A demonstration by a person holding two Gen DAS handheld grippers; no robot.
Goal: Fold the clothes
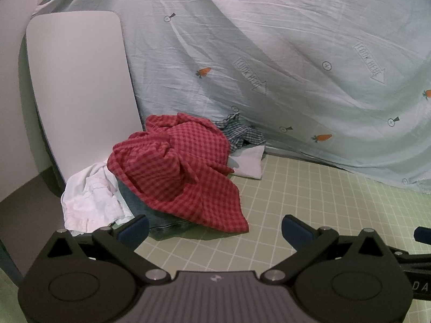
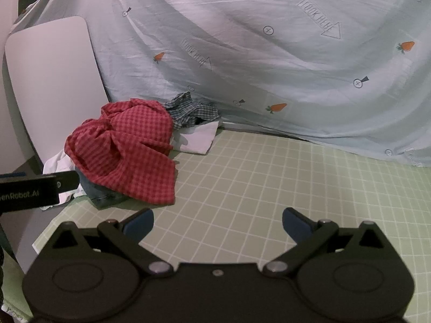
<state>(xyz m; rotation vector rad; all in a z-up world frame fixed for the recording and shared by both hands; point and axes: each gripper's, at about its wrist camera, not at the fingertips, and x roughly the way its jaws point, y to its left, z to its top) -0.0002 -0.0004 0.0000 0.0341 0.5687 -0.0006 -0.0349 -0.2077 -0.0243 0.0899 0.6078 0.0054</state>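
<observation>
A: Where do the clothes lie?

B: They sit in one crumpled heap at the left of centre in both views. On top is the red-and-pink checked cloth garment [image 1: 177, 172] [image 2: 126, 156], bunched and draped down toward the camera. Under its lower edge shows a fold of blue denim fabric [image 1: 150, 215] [image 2: 102, 196]. A rumpled white cloth garment [image 1: 91, 199] [image 2: 58, 162] sticks out at the heap's left, and a small blue-and-white checked cloth [image 1: 242, 134] [image 2: 191, 110] lies at the heap's far side, above a flat white piece of fabric [image 1: 250, 164] [image 2: 199, 140].

A: What carries the heap?

B: A pale green surface with a white grid [image 1: 309, 202] [image 2: 256, 183], which spreads bare across the lower right of both views.

A: And the jaws?

B: The left gripper [image 1: 215, 231] has its jaws spread wide, with nothing between the blue pads [image 1: 136, 228]; it hangs just before the heap's near edge. The right gripper [image 2: 218, 223] also stands released over the bare grid, apart from the clothes. In its view the left gripper [image 2: 40, 188] enters at the left edge, in front of the white garment.

A: What stands behind?

B: A wrinkled light blue sheet printed with carrots and arrows [image 1: 282, 53] [image 2: 269, 53] hangs across the back, and a white rounded board [image 1: 80, 88] [image 2: 54, 86] leans upright at the upper left.
</observation>
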